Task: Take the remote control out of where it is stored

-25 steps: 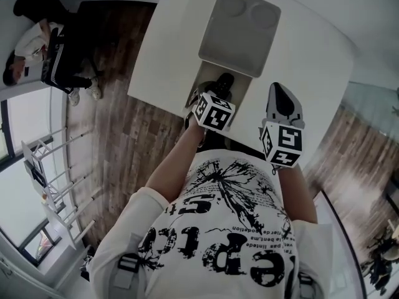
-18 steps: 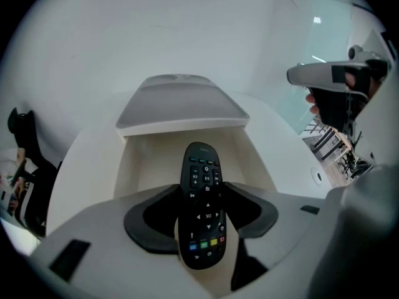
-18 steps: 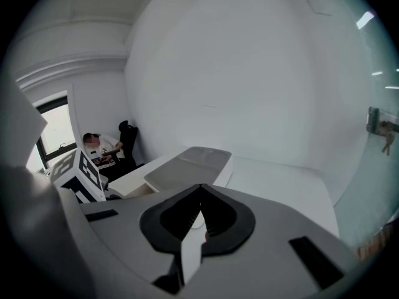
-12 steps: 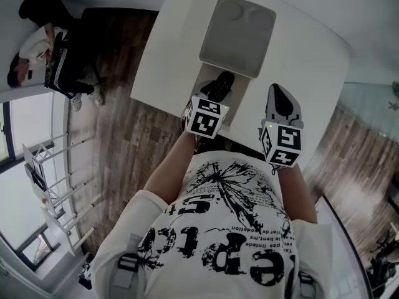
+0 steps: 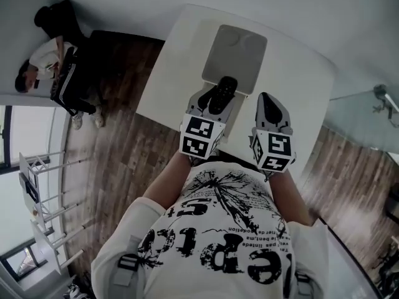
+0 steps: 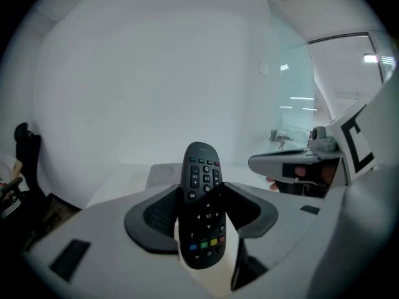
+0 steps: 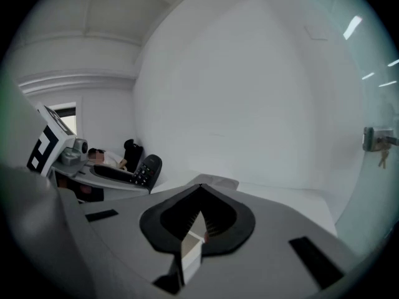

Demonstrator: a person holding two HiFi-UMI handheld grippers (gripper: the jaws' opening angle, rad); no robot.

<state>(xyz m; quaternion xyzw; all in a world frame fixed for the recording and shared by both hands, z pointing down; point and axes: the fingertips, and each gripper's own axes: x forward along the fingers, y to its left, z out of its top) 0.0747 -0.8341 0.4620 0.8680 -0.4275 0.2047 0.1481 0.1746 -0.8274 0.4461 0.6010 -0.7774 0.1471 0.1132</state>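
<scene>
My left gripper (image 5: 219, 102) is shut on the black remote control (image 5: 223, 92), which it holds in the air above the near end of the grey storage box (image 5: 235, 52) on the white table (image 5: 299, 73). In the left gripper view the remote control (image 6: 201, 167) stands upright between the dark pads (image 6: 159, 213), buttons facing the camera; the jaws have just closed a little onto it. My right gripper (image 5: 267, 99) hangs beside it to the right, shut and empty. In the right gripper view its jaw tips (image 7: 201, 187) meet, and the remote control (image 7: 148, 169) shows at the left.
A person (image 5: 53, 73) sits on the wooden floor at the far left, beyond the table's corner. A glass partition (image 5: 368, 104) stands to the right of the table. A white wall lies behind the table.
Both grippers have risen. The left one has come up higher with the remote control, lifting it off the box's near end and tipping more level. The right gripper rose less.
</scene>
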